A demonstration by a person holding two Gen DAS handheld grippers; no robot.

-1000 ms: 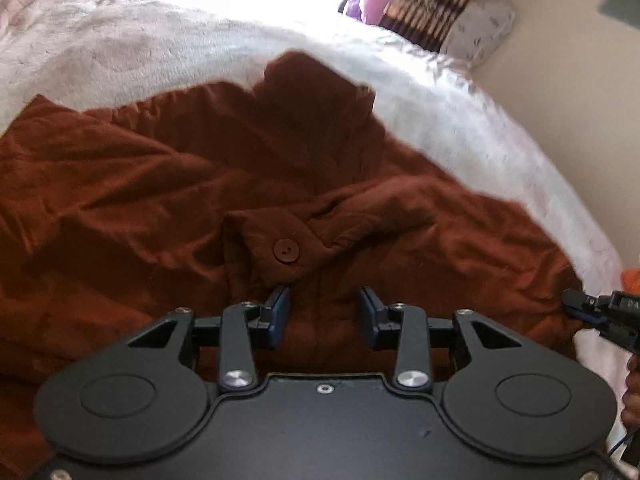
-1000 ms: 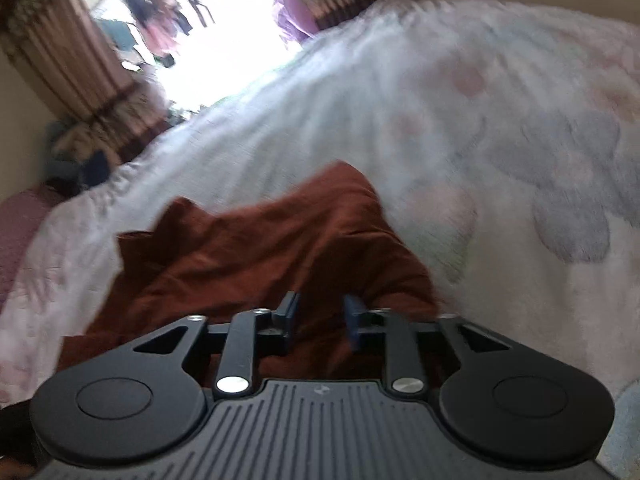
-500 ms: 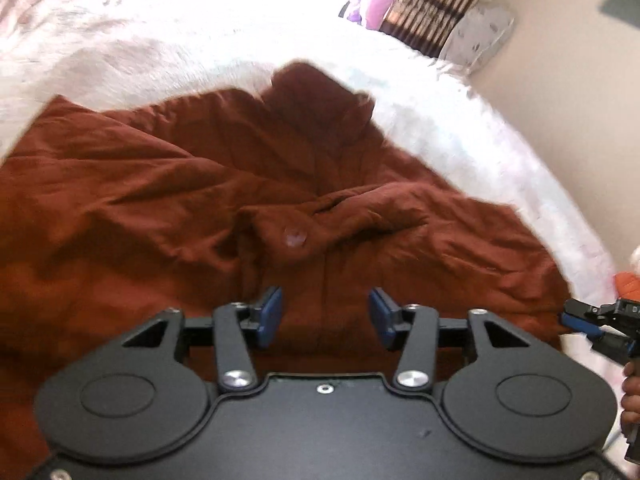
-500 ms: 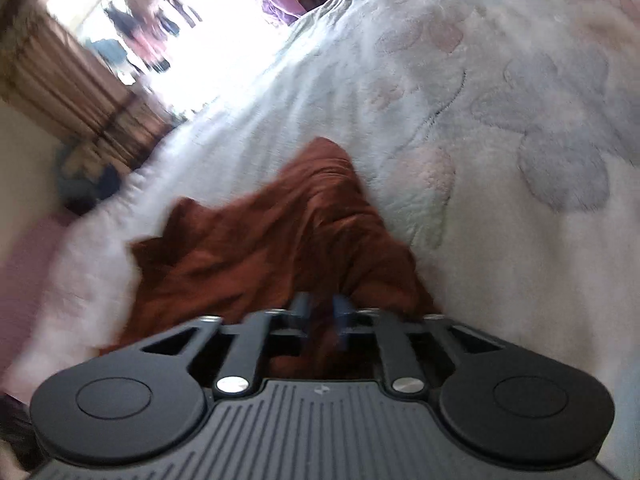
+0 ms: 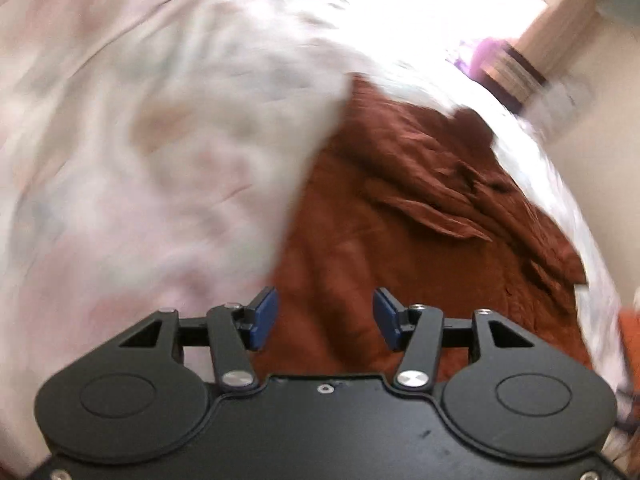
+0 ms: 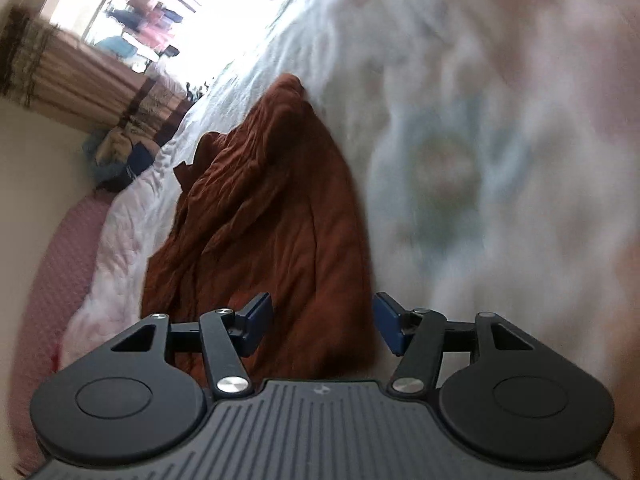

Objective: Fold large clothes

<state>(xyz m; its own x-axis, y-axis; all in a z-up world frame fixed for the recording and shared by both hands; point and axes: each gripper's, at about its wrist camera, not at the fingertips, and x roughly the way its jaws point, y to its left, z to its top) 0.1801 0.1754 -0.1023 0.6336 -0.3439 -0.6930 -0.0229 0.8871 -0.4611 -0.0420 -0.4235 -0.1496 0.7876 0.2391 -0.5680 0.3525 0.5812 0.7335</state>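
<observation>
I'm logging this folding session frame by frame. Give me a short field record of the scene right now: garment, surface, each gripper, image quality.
garment: rust-brown crumpled cloth garment, lying in loose folds
surface: white bedspread with faint pastel flowers, under the garment
left gripper: open, over the garment's near edge, holding nothing
right gripper: open, over the garment's near edge, holding nothing
background: bright window with striped beige curtain
image quality: both views motion-blurred
</observation>
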